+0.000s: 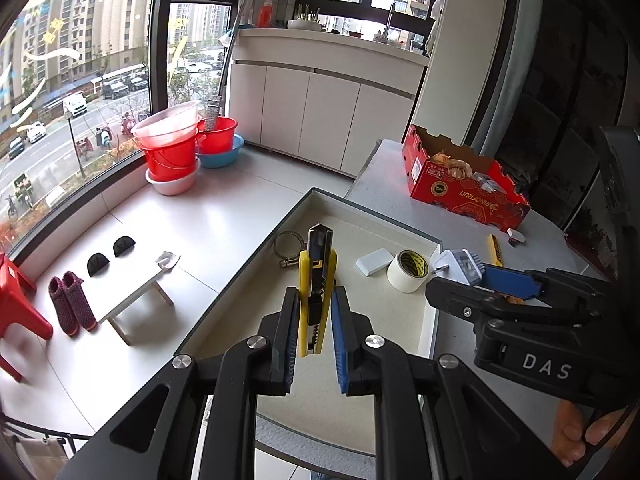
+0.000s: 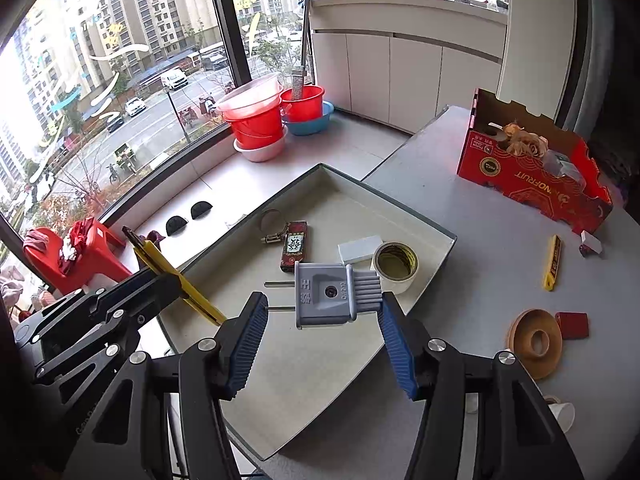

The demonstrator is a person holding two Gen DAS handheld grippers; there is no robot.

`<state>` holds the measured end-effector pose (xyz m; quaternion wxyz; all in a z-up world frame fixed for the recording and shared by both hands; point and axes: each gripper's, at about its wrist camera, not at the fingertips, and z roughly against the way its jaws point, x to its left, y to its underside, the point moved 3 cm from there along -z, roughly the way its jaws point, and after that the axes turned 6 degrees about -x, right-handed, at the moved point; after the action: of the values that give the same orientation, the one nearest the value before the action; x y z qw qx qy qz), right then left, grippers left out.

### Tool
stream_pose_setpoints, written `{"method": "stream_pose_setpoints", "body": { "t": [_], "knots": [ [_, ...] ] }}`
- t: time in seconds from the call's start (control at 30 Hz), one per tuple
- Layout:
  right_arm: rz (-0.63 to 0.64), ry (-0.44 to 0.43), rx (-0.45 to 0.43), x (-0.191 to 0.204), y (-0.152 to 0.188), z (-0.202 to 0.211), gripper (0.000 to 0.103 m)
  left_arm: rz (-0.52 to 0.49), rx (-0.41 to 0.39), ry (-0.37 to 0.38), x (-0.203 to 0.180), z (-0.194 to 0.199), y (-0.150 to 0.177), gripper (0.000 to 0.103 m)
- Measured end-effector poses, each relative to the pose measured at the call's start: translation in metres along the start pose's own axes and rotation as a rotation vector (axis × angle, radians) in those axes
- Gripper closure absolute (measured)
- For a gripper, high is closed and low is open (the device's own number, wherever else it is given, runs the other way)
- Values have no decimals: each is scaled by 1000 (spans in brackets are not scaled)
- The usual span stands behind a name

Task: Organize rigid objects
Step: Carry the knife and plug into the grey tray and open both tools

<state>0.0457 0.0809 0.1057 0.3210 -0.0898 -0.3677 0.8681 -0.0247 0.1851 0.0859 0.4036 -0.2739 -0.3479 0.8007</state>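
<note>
- The utility knife (image 1: 316, 280) is clamped in the left gripper (image 1: 315, 300), fingers pressed on its sides. It is long and slim, with a yellow body, a black slider and a dark blade housing at the tip, and it hangs over the tray (image 1: 404, 320).
- The plug adapter (image 2: 336, 294) is a boxy grey block with a ribbed end and two metal prongs that point left in the right wrist view. The right gripper (image 2: 322, 312) holds it over the tray; the right finger (image 2: 394, 344) presses on the ribbed end, while on the other side the grip seems to fall on a prong, which I cannot fully make out.
- Already lying in the shallow beige tray are a hose clamp (image 2: 274, 226), a dark red patterned case (image 2: 295, 245), a white block (image 2: 359, 249) and a roll of pale tape (image 2: 396, 266).
- I judge the sorting partly done: four items sit in the tray and two more are carried above it, not yet set down.
- Still on the grey table (image 2: 460, 216), outside the tray, are a yellow blade case (image 2: 552, 262), a tan ring-shaped roll (image 2: 535, 343), a small red square (image 2: 573, 325) and a little white piece (image 2: 591, 243) near the red cardboard box (image 2: 532, 180).
- Those look like what remains to be gathered.
</note>
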Motion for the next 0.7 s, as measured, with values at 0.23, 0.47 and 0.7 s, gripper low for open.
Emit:
{"method": "stream_pose_setpoints", "body": {
  "t": [0.23, 0.47, 0.7],
  "knots": [
    [-5, -3, 21, -2, 2, -11, 45, -3, 24, -3, 1, -10, 3, 86],
    [-12, -1, 37, -5, -1, -25, 45, -19, 56, 0, -2, -28, 4, 86],
    [-53, -6, 101, -17, 4, -61, 45, -35, 108, 10, -5, -65, 6, 92]
  ]
}}
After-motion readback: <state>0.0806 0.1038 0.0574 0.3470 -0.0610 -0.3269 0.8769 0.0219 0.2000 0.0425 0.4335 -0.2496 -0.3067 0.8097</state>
